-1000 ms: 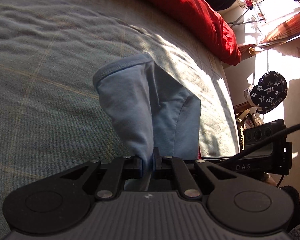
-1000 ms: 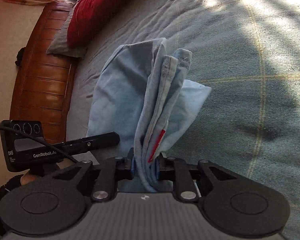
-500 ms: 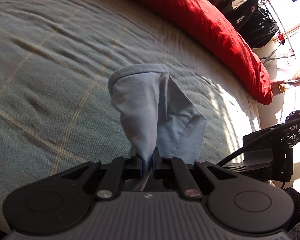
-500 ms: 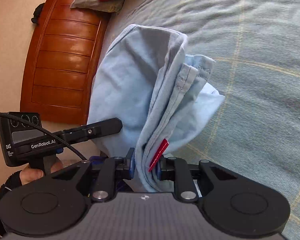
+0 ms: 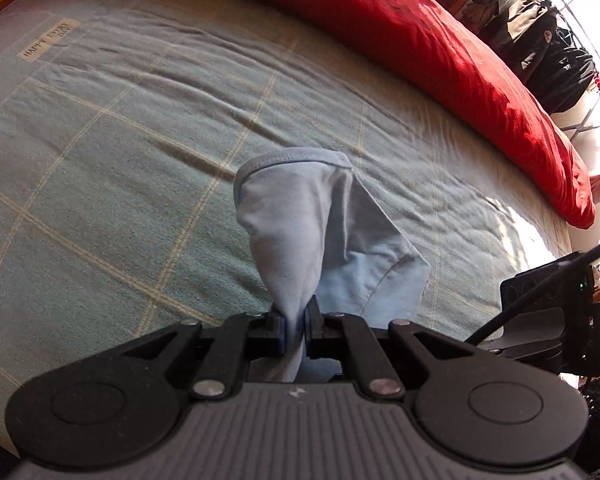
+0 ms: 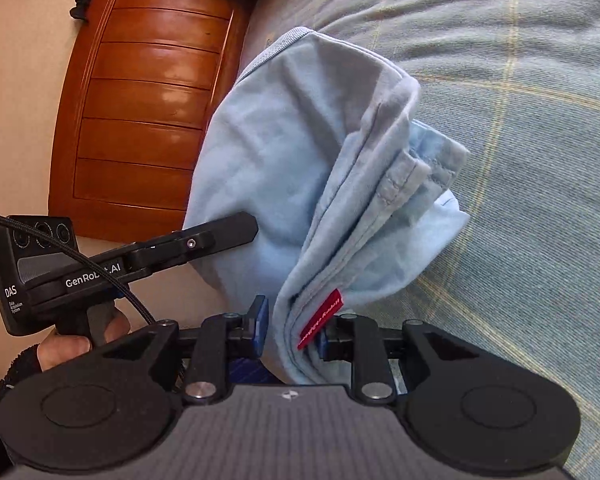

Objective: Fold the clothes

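The light blue garment [image 5: 320,236] hangs bunched above the green checked bedspread [image 5: 120,140], pinched at both ends. My left gripper [image 5: 295,330] is clamped tight on one gathered edge; my right gripper [image 6: 290,330] grips several folded layers beside a red tag [image 6: 320,320]. I see a red duvet [image 5: 440,48] along the far side.

A light-blue garment [image 6: 300,168], bunched in folds with a small red tag, hangs above the bed.
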The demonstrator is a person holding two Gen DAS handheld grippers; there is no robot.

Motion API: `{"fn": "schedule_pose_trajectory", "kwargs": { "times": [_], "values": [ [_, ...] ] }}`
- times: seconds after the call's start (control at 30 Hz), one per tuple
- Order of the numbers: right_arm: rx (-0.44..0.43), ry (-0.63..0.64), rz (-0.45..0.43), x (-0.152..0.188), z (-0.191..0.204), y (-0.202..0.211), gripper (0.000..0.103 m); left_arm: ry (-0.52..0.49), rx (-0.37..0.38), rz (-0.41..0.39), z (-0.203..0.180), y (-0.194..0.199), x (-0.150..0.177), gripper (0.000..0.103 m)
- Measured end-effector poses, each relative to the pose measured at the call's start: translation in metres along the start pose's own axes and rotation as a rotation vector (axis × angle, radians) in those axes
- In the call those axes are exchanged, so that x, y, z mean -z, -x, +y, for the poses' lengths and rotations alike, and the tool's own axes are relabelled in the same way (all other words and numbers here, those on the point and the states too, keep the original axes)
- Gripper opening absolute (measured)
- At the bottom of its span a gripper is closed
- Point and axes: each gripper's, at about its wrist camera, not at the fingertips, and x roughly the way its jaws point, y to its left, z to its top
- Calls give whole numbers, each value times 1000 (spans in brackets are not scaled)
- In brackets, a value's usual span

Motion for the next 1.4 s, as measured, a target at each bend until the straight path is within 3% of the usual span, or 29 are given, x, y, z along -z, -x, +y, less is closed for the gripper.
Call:
{"fn": "schedule_pose_trajectory", "kwargs": {
  "times": [0.37,0.7,0.8,0.93,1.13,1.23,1.4],
  "values": [
    [-7,-16,-31,-5,12,-33,27,-24,-53,-16,33,-14,-29,6],
    [25,-36,-61,-3,-6,-26,28,12,-70,15,72,-57,-44,7],
    [18,-59,-76,-1,-13,-24,39,32,-82,22,80,-69,-48,13],
    [-16,-107,-105,6,-26,-15,75,58,-79,23,89,-76,-48,16],
    [-69,-229,-202,-23,-40,-14,77,90,-49,-2,98,-71,-43,17],
    [-144,-273,-249,-40,-41,-22,79,118,-30,-16,105,-69,-39,21],
    [-209,-264,-317,-65,-62,-15,82,162,-8,-27,116,-70,-34,23]
  ]
}}
